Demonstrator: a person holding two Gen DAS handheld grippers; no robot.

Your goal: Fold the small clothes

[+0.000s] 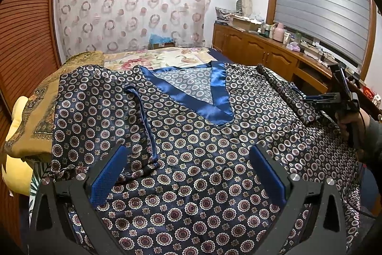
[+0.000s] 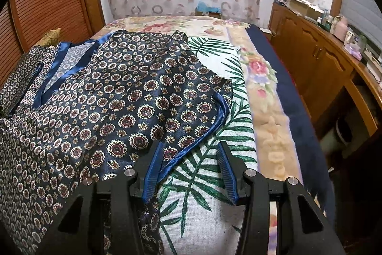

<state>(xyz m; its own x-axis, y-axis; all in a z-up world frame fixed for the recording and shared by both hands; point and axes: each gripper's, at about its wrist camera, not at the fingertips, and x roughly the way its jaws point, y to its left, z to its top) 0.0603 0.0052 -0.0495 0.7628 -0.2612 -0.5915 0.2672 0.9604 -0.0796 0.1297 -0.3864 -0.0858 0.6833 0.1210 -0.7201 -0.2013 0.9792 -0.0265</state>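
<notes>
A dark blue satin shirt (image 1: 191, 159) printed with round medallions lies spread front-up on a bed (image 2: 269, 111), its plain blue V-neck band (image 1: 203, 97) pointing toward the left gripper.

The left gripper (image 1: 188, 173) hangs over the lower body of the shirt with its jaws spread wide and nothing between the blue pads but the flat cloth below. Beyond the left-hand jaw, one sleeve (image 1: 140, 135) is folded inward over the chest, its blue-piped cuff edge running toward that jaw. Ahead of the jaws the neckline lies open. Off past the right-hand jaw, the other sleeve sits bunched at the edge of the shirt, where a person's hand (image 1: 351, 121) holds the right gripper.

In the right wrist view, the right gripper (image 2: 189, 171) is low over that sleeve (image 2: 167, 107). Its jaws stand partly apart, not pressed on anything. The sleeve's blue-piped cuff (image 2: 191, 147) runs into the gap between them, close to the left-hand jaw, which touches or overlaps the printed cloth; the right-hand jaw stands clear over a palm-leaf sheet (image 2: 205, 195). No earlier view is given to compare.

Beyond the jaws, a floral blanket (image 2: 262, 78) covers the far part of the bed. To the right stands a wooden cabinet (image 2: 317, 64).
</notes>
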